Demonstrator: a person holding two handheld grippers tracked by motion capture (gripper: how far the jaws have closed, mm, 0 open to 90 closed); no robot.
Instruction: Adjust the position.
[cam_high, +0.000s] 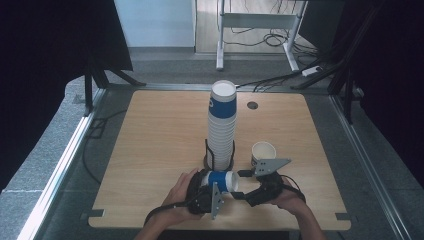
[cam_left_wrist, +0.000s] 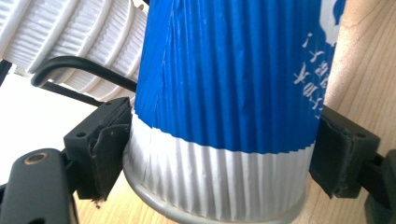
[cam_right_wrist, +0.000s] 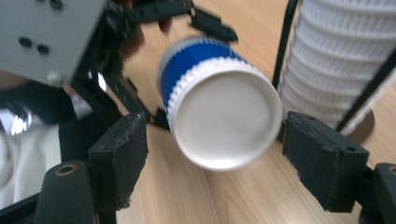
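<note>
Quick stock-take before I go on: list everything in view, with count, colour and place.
Held cup: one, blue and white ribbed paper, lying sideways between the left gripper's jaws, its closed base toward the right gripper.
Cup stack: one tall stack, white with a blue top cup, centre of the table.
Wire holder: one, black, around the stack's foot.
Single cup: one, white, upright, right of the stack.
Table: one, light wood.
Desk frame: one, white, on the floor beyond.
Left gripper: black, shut on the cup.
Right gripper: black, jaws open either side of the cup's base.
</note>
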